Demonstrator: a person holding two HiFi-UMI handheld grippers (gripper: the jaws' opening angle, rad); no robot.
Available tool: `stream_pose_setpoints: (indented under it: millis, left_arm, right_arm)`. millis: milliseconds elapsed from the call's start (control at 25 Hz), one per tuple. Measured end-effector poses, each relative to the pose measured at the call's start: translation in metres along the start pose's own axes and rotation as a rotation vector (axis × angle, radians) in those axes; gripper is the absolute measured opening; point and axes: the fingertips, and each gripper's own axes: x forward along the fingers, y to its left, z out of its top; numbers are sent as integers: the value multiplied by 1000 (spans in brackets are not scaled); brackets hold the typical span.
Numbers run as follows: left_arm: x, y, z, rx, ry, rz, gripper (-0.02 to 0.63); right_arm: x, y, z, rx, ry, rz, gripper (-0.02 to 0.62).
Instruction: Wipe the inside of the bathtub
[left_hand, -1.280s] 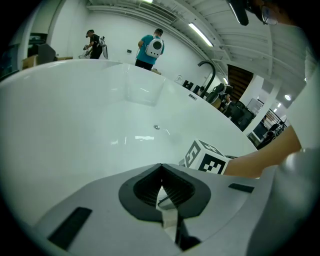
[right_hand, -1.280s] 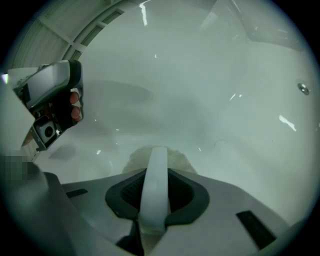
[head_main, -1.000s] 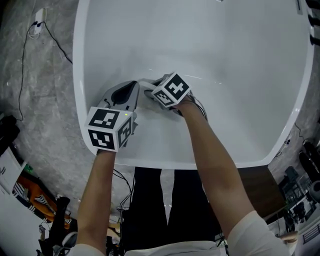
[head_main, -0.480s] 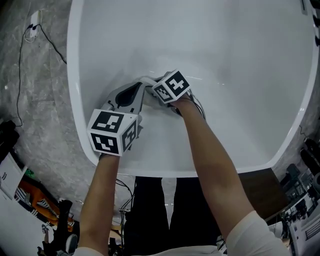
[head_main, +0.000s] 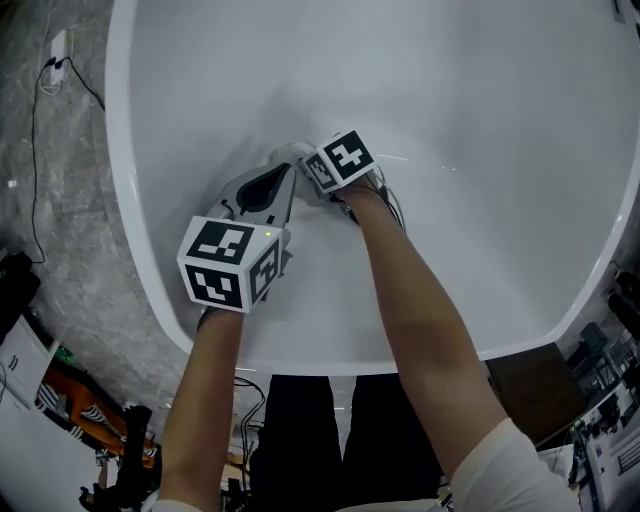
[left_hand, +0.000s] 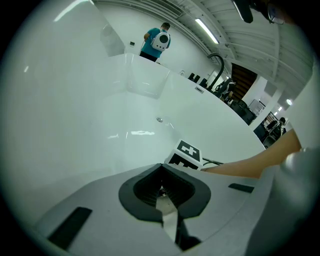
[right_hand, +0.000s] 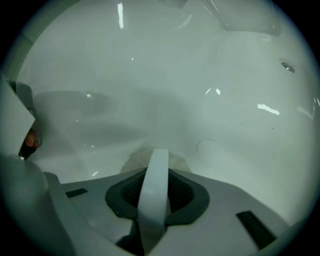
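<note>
Reaching down from the near rim, both bare forearms stretch into the white bathtub, the left forearm nearly straight along the tub's left wall and the right forearm angled in from the person's right so that the two tools meet close together on the sloping inner surface. The left gripper points forward and slightly to the right, its marker cube nearest the rim; in the left gripper view its jaws are drawn together at the tips, and I cannot make out anything held between them. Just beyond them in that view sits the right gripper's marker cube. The right gripper lies turned toward the left wall, its tip just beside the left gripper's tip. In the right gripper view its jaws are clamped narrowly on a white handle that runs up between them, and past the jaw tips a pale fuzzy pad rests against the tub surface. The round drain lies well apart from the pad, farther along the tub floor. Grey stone flooring borders the tub on the left.
</note>
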Motion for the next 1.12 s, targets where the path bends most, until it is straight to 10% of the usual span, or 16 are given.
stream_pose_setpoints:
  millis: [1120]
  left_arm:
    - [64, -87, 15, 65, 34, -74, 9]
  right_arm:
    - [-93, -135, -85, 160, 45, -150, 91]
